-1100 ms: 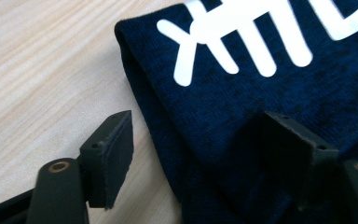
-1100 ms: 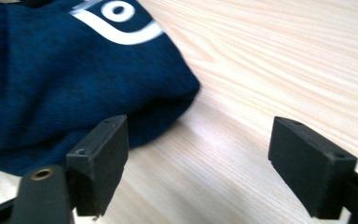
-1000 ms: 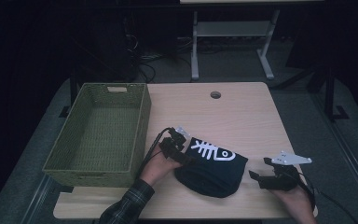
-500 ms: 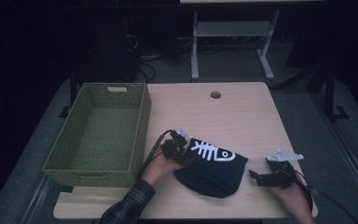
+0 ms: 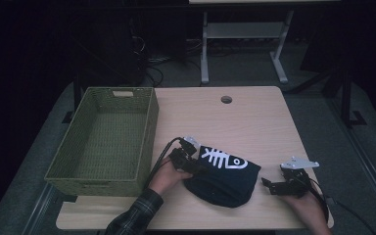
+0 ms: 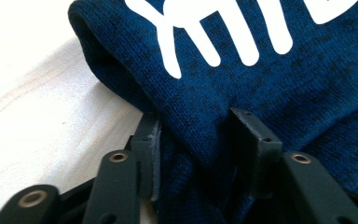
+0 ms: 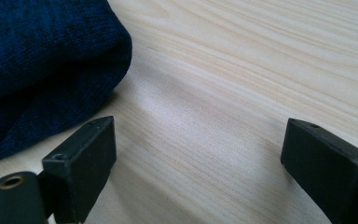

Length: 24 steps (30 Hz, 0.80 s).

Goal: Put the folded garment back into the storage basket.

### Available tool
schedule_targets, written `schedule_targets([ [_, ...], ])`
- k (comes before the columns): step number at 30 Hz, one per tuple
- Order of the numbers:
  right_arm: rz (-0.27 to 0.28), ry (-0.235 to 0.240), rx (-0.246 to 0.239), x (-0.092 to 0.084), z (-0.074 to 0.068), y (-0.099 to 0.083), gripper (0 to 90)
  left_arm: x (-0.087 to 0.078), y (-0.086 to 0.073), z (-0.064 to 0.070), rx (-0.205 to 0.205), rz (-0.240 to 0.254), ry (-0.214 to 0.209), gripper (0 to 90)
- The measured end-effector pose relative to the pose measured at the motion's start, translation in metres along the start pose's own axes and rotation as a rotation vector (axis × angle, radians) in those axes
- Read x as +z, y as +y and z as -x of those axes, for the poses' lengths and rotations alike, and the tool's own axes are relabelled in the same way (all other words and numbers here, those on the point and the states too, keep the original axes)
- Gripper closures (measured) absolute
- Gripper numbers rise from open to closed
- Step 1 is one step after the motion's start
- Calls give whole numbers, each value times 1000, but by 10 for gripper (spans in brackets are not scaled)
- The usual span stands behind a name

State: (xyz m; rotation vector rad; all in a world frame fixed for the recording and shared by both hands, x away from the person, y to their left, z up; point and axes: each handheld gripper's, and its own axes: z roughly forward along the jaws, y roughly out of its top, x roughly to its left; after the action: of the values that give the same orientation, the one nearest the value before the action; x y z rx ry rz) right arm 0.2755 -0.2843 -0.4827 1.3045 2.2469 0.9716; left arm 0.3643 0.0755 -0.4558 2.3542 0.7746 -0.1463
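Clearly, the left claw (image 6: 196,140) had just been closing on a fold of the dark blue sweater (image 5: 223,178), pinching it for lifting. To its right, the right claw (image 7: 196,163) waited spread above bare counter (image 7: 242,84).

Garment (image 5: 223,181): dark blue knit with a white fish-bone print, kind too bunched to tell; cut off by top, right and bottom edges in left gripper view, by left and top edges in right gripper view.
Fold under left gripper (image 5: 188,161): hidden between the jaws.
Right hand (image 5: 306,208): cut off at bottom edge.
Basket (image 5: 149,142) near wall: outer face in shadow.
Room beyond counter (image 5: 254,122): too dark to make out.
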Motion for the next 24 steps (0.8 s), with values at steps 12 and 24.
schedule_targets([
  [12, -1, -1, -1, 0, 0, 0, 99, 0, 3, -3, -17, -15, -40, 718],
  [24, -1, -3, 2, 0, 0, 0, 98, -8, 11, 3, -9, -25, -24, 745],
])
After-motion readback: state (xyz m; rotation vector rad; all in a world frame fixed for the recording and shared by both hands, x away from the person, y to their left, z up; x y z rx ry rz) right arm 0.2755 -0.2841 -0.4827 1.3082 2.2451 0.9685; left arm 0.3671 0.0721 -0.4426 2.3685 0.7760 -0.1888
